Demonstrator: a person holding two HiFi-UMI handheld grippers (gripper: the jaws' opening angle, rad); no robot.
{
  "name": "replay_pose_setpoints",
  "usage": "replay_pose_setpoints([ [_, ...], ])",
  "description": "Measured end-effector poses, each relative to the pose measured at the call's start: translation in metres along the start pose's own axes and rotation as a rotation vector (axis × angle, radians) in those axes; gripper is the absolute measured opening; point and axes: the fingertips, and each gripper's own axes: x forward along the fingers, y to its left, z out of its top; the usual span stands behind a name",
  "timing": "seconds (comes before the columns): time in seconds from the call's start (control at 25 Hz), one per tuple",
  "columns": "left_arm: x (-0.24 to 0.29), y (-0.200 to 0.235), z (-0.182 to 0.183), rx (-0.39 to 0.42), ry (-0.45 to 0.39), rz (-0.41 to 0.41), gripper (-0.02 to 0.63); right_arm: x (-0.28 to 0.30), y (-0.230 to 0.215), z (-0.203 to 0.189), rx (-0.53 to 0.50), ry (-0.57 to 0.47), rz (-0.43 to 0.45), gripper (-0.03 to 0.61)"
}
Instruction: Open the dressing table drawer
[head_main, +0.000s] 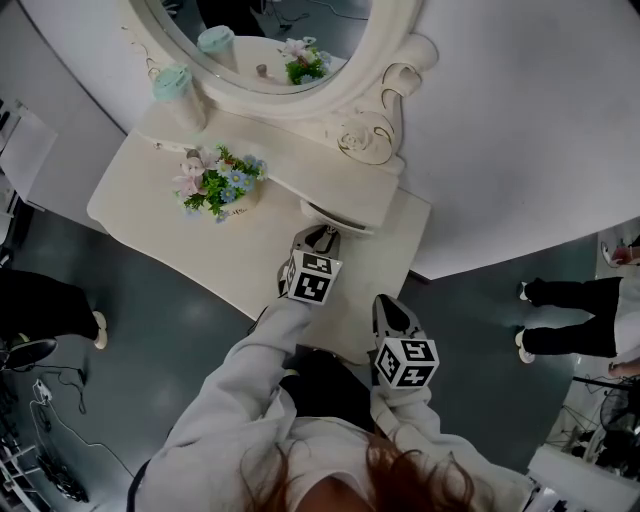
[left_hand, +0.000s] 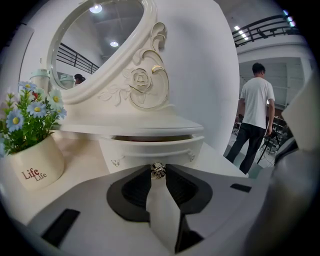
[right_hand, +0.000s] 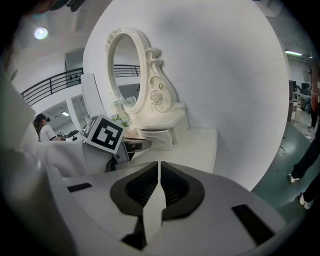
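The small cream drawer (left_hand: 150, 150) sits under the mirror's curved shelf at the right of the dressing table (head_main: 130, 190). A thin dark gap shows along the drawer's top edge. Its little metal knob (left_hand: 158, 170) lies between the tips of my left gripper (left_hand: 158, 173), whose jaws are shut on it. In the head view the left gripper (head_main: 322, 234) reaches up against the drawer (head_main: 338, 214). My right gripper (head_main: 390, 306) hangs back near the table's front edge, jaws together and holding nothing (right_hand: 159, 165). The right gripper view shows the left gripper (right_hand: 141, 145) at the drawer (right_hand: 161, 140).
A white pot of flowers (head_main: 220, 185) stands left of the drawer, seen close in the left gripper view (left_hand: 35, 165). The oval mirror (head_main: 270, 40) rises behind, with a mint cup (head_main: 172, 85) beside it. People stand at the right (left_hand: 255, 115), (head_main: 565, 293).
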Motion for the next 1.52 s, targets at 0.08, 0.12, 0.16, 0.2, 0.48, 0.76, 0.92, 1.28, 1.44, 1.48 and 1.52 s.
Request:
replay_pose_setpoints([
  [0.08,-0.002,-0.001,-0.002,-0.002,0.004,-0.001,0.103,-0.001,0.001,0.000,0.002,-0.003,-0.003,0.041],
  [0.12,-0.004,-0.001,-0.003,-0.002,0.004,-0.002,0.103,-0.002,0.002,-0.001,0.003,-0.004,-0.004,0.041],
  [0.16,-0.005,-0.002,-0.004,-0.002,0.004,-0.002,0.101,-0.002,0.002,-0.001,0.004,-0.004,-0.005,0.041],
  [0.2,-0.006,-0.002,-0.005,-0.002,0.003,-0.003,0.101,-0.003,0.003,-0.002,0.005,-0.005,-0.006,0.041],
  [0.48,-0.015,-0.005,-0.010,0.001,0.001,-0.006,0.101,-0.007,0.009,-0.006,0.001,-0.005,-0.005,0.041],
  [0.76,-0.022,-0.007,-0.016,0.003,0.004,-0.008,0.101,-0.012,0.014,-0.008,0.000,-0.015,-0.007,0.041],
  [0.92,-0.026,-0.008,-0.019,0.001,0.002,-0.008,0.101,-0.016,0.016,-0.010,0.000,-0.018,-0.009,0.041],
  [1.28,-0.038,-0.011,-0.027,0.001,0.004,-0.010,0.101,-0.024,0.023,-0.017,-0.003,-0.027,-0.013,0.041],
  [1.44,-0.042,-0.013,-0.030,0.001,0.004,-0.012,0.101,-0.028,0.025,-0.019,-0.005,-0.031,-0.018,0.041],
  [1.48,-0.043,-0.013,-0.031,0.001,0.004,-0.014,0.101,-0.029,0.026,-0.020,-0.005,-0.032,-0.018,0.041],
  [1.52,-0.045,-0.013,-0.032,0.001,0.004,-0.014,0.101,-0.030,0.027,-0.021,-0.006,-0.033,-0.019,0.041],
])
